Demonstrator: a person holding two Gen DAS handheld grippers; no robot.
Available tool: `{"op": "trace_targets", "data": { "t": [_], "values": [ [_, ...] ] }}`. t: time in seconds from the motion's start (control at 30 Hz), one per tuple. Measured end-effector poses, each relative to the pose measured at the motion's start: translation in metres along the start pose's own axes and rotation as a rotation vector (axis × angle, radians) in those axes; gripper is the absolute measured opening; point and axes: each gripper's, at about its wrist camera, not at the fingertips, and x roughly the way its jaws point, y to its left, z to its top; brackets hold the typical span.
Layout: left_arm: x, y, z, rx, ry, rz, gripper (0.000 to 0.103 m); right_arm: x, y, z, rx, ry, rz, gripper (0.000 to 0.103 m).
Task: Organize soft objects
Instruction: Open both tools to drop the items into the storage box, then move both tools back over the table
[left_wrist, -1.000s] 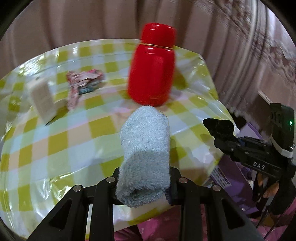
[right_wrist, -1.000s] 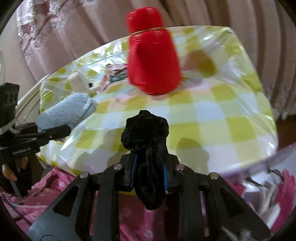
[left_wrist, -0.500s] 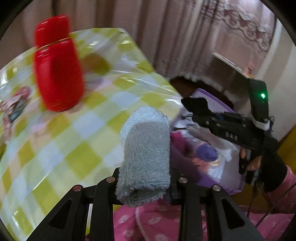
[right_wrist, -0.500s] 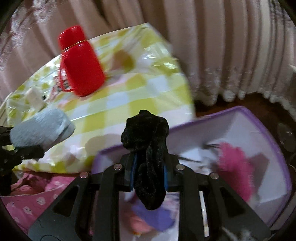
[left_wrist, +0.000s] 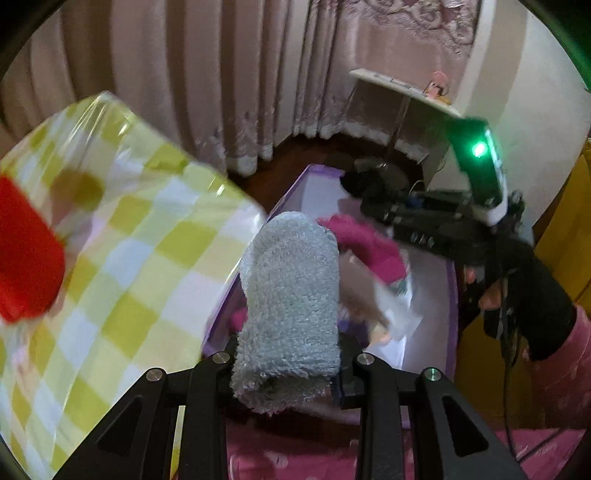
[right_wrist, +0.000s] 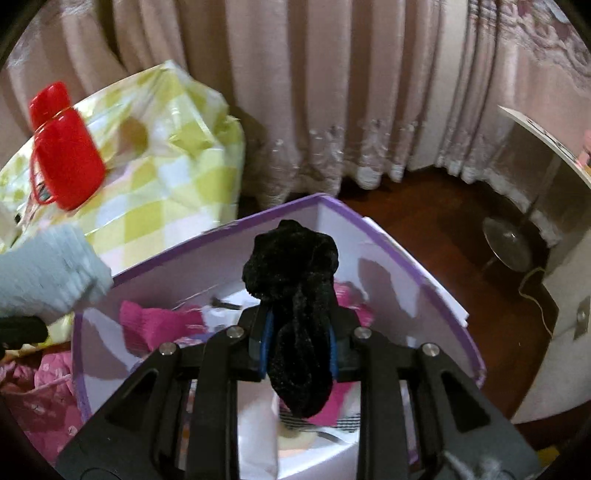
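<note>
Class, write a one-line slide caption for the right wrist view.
Right tool holding a black fuzzy sock above the purple-rimmed white storage box.

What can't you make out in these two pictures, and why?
- Box contents, right wrist view: hidden by the black cloth and right gripper.
- Red flask, left wrist view: cut off by the edge, blurred.
- Papers beside the grey towel, left wrist view: smeared, unreadable.

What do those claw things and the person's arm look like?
Both are black, angular claws with silver bolts; the right claw has blue pads. The right one carries a white-and-black box with a green light and thin black cables. The person wears a black glove and pink patterned sleeve.
</note>
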Motion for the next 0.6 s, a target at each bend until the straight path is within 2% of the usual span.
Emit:
{"op": "trace_targets", "data": {
  "t": [0.03, 0.07, 0.1, 0.13, 0.23, 0.33, 0.5, 0.6],
  "values": [
    [0.000, 0.001, 0.005, -0.007, -0.023, -0.021, 0.047, -0.001, -0.006, 0.001, 0.028, -0.002, -0.010, 0.041],
    [-0.001, 0.001, 0.011, -0.029, -0.049, -0.061, 0.055, -0.001, -0.011, 0.002, 0.052, -0.002, -0.021, 0.061],
    [-0.004, 0.001, 0.012, -0.051, -0.067, -0.086, 0.069, -0.002, -0.014, 0.004, 0.068, -0.005, -0.033, 0.077],
    [-0.010, 0.004, 0.013, -0.083, -0.102, -0.101, 0.078, -0.004, -0.016, 0.005, 0.084, -0.022, -0.050, 0.080],
    [-0.025, 0.014, 0.007, -0.110, -0.173, -0.097, 0.083, -0.012, -0.016, 0.010, 0.108, -0.067, -0.036, 0.081],
    [-0.034, 0.042, -0.010, -0.150, -0.183, -0.028, 0.083, -0.017, 0.004, 0.013, 0.090, -0.083, 0.024, 0.081],
    [-0.053, 0.128, -0.070, -0.372, -0.148, 0.183, 0.083, -0.007, 0.076, 0.012, -0.031, -0.056, 0.187, 0.081],
    [-0.078, 0.179, -0.117, -0.536, -0.159, 0.316, 0.083, -0.002, 0.146, 0.004, -0.176, -0.012, 0.291, 0.081]
  ]
}}
